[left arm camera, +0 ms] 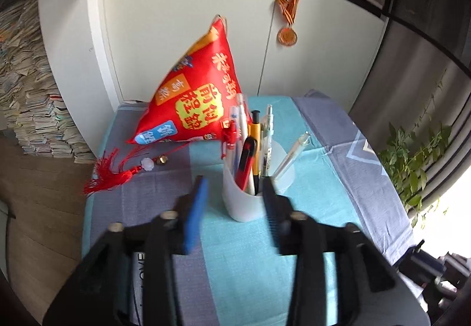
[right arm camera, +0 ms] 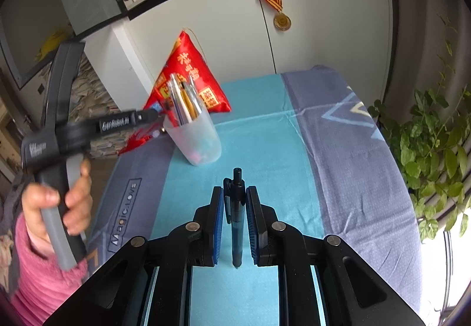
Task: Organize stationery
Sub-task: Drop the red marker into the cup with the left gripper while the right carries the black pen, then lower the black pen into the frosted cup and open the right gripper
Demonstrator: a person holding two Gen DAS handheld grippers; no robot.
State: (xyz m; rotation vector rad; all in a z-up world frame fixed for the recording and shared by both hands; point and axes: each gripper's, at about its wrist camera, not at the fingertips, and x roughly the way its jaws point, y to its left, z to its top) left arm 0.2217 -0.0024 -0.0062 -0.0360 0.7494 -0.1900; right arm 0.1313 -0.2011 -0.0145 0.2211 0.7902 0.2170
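Note:
A translucent white pen cup (left arm camera: 250,193) stands on the blue cloth-covered table (left arm camera: 323,179), holding several pens and a red utility knife (left arm camera: 246,162). My left gripper (left arm camera: 234,187) is open, its fingers either side of the cup's near wall; I cannot tell if they touch it. In the right wrist view the cup (right arm camera: 194,137) sits left of centre, with the left gripper's body (right arm camera: 117,123) reaching it from the left. My right gripper (right arm camera: 234,196) is shut on a dark blue pen (right arm camera: 236,217), held above the table in front of the cup.
A red triangular pouch (left arm camera: 200,90) with a red tassel (left arm camera: 109,176) sits behind the cup. White cabinet doors with a hanging medal (left arm camera: 287,36) stand behind the table. Stacked books (left arm camera: 26,96) are at left, a green plant (right arm camera: 432,143) at right.

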